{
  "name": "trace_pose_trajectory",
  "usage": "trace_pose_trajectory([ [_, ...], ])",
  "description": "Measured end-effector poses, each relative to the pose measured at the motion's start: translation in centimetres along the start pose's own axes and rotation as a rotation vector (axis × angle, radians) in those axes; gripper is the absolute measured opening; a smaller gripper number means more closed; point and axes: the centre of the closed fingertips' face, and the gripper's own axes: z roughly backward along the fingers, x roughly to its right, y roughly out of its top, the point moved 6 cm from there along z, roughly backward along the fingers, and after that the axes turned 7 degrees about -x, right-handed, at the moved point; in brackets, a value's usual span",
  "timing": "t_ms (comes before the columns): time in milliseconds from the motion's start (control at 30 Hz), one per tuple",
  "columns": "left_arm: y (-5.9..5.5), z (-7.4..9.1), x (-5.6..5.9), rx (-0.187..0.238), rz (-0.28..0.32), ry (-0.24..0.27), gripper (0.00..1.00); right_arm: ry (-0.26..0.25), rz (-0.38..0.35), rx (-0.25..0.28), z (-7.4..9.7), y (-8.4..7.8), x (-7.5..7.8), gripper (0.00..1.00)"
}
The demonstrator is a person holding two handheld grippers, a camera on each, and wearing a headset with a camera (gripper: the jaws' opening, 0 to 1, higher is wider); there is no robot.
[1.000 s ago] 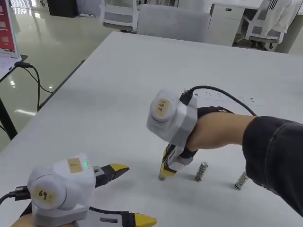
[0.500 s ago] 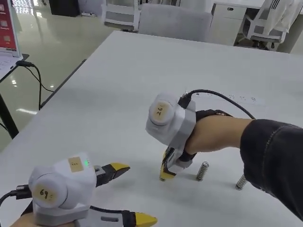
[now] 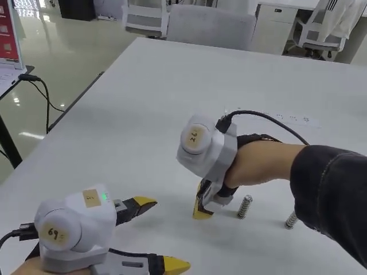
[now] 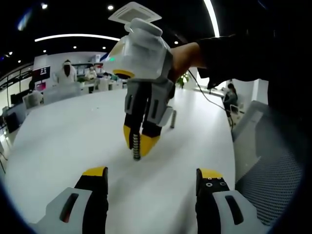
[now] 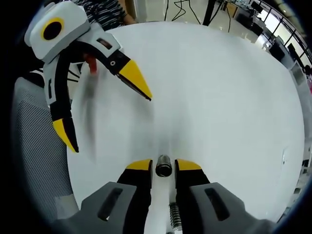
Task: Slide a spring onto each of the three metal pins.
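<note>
My right gripper [image 3: 201,213] points straight down at the white table [image 3: 143,103], shut on a small metal spring [image 4: 137,146]. The spring hangs upright between the yellow tips, its lower end at the table top. From above, its coil end [image 5: 164,166] sits between the right gripper [image 5: 164,166] tips. Two more springs [image 3: 245,207] [image 3: 292,219] stand upright on the table to the right; pins inside them cannot be made out. My left gripper [image 3: 163,234] rests open near the front left, jaws aimed at the right gripper [image 4: 140,144], with nothing between them.
The person's hand and dark sleeve [image 3: 327,189] reach in from the right, with a black cable [image 3: 269,117] trailing from the right gripper. Office chairs [image 3: 209,26] stand beyond the table's far edge. The table's left edge [image 3: 74,103] drops to the floor.
The right gripper has shifted slightly over the same spot, the spring still in its tips. The left gripper has stayed put.
</note>
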Motion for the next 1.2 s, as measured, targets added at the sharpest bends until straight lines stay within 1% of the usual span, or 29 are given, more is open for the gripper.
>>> trace_pose_trajectory([
  [367,0.1,0.0,0.0,-0.002,-0.003,-0.001,0.70,-0.008,-0.024,0.015,0.4,-1.0,0.1,0.23],
  [500,0.2,0.0,0.1,-0.003,-0.007,-0.004,0.70,-0.017,-0.046,0.029,0.7,-1.4,0.4,0.26],
  [600,0.3,0.0,0.1,-0.006,-0.010,-0.006,0.70,-0.025,-0.059,0.035,0.8,-1.9,0.5,0.30],
  [667,0.3,0.0,0.1,-0.006,-0.011,-0.008,0.70,-0.027,-0.068,0.035,0.8,-2.3,0.6,0.31],
  [867,0.6,-0.2,0.3,-0.010,-0.021,-0.013,0.70,-0.036,-0.094,0.043,0.9,-3.3,0.7,0.37],
  [1200,0.6,-0.3,0.5,-0.017,-0.028,-0.021,0.70,-0.055,-0.136,0.065,1.5,-4.9,1.0,0.44],
])
